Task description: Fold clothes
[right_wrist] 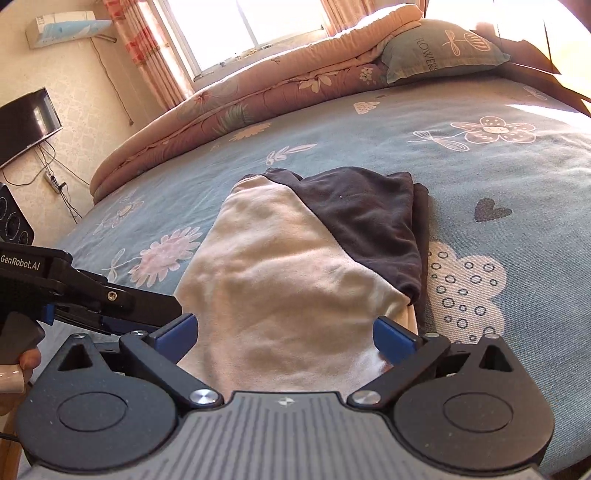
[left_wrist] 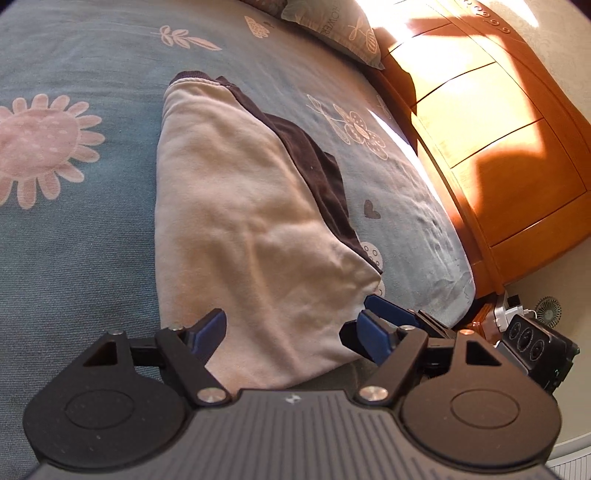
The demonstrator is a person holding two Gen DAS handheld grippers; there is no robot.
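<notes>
A cream sweatshirt [left_wrist: 251, 221] with dark brown sleeves [left_wrist: 314, 162] lies folded lengthwise on the blue flowered bed sheet [left_wrist: 74, 240]. My left gripper [left_wrist: 291, 328] is open, and the garment's near edge lies between its blue fingers [left_wrist: 212, 326]. In the right wrist view the same sweatshirt [right_wrist: 280, 273] shows its brown sleeve [right_wrist: 373, 221] folded across the upper right. My right gripper [right_wrist: 284, 332] is also open and straddles the near hem. The two grippers sit side by side: the right gripper [left_wrist: 391, 308] shows at the garment's right corner, and the left gripper [right_wrist: 155, 304] comes in from the left.
A wooden headboard [left_wrist: 491, 140] runs along the bed's right side, with a pillow [right_wrist: 439, 51] at its top. A rolled quilt [right_wrist: 236, 103] lines the far edge under the window [right_wrist: 251, 26]. A TV [right_wrist: 26, 122] hangs on the wall. A hand [right_wrist: 26, 360] holds the left gripper.
</notes>
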